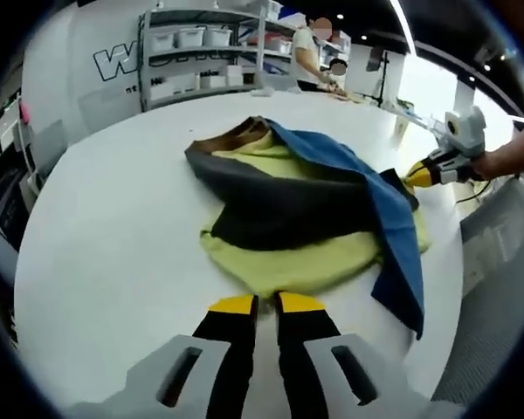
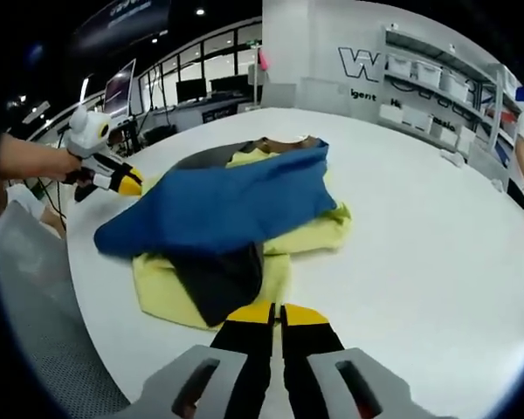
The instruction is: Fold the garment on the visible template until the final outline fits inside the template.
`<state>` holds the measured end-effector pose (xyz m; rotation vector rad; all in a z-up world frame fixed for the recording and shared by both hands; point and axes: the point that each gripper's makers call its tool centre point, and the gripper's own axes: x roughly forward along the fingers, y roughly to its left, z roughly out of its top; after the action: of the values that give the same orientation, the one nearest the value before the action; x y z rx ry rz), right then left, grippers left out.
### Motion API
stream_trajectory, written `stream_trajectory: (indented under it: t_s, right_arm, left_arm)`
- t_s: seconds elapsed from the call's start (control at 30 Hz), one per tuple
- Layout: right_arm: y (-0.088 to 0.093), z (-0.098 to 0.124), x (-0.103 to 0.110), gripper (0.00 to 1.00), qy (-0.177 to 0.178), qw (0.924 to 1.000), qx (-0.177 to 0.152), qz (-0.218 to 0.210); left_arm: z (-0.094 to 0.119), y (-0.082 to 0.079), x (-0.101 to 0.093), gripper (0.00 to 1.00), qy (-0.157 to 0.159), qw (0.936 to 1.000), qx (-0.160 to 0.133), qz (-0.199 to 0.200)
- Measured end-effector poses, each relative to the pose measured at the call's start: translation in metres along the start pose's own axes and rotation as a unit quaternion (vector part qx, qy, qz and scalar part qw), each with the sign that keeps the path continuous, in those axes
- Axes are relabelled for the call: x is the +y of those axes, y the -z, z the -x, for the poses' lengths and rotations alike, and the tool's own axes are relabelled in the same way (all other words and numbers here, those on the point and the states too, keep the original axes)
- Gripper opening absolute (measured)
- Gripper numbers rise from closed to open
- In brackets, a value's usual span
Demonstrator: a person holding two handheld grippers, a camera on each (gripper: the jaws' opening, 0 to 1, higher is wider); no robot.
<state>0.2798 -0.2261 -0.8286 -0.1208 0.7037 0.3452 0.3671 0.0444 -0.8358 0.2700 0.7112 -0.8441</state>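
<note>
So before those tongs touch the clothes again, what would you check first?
1. Garment fully on the white table: ok.
2. Left tongs empty, jaws nearly together, just short of the yellow hem: ok.
3. Right tongs empty, nearly closed at the garment's edge: ok.
4. Garment folded neatly: not ok; the blue layer, dark layer and yellow layer lie bunched and skewed.
5. Template outline to fold within: cannot tell; no markings show on the table.
</note>
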Motion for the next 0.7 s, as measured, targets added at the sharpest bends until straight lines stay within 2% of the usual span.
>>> stream_trajectory:
  t_s: [0.13, 0.43, 0.6, 0.7]
  right_arm:
    - [-0.006, 0.005, 0.002, 0.0, 0.002, 0.9999, -0.01, -0.002]
    - [-0.021, 0.018, 0.003, 0.0, 0.005, 0.9995, -0.031, 0.01]
    - [-0.021, 0.025, 0.003, 0.0, 0.005, 0.9994, -0.032, 0.012]
    - [-0.016, 0.028, 0.006, 0.0, -0.005, 0.9997, -0.023, 0.002]
  left_arm:
    - [0.004, -0.006, -0.001, 0.06, 0.003, 0.9997, -0.011, 0.024]
    - [0.027, -0.022, -0.001, 0.06, 0.01, 0.999, -0.021, 0.038]
    - [0.035, -0.024, -0.002, 0.06, 0.008, 0.9992, -0.015, 0.035]
    - [0.038, -0.031, 0.001, 0.06, -0.002, 0.9991, -0.028, 0.032]
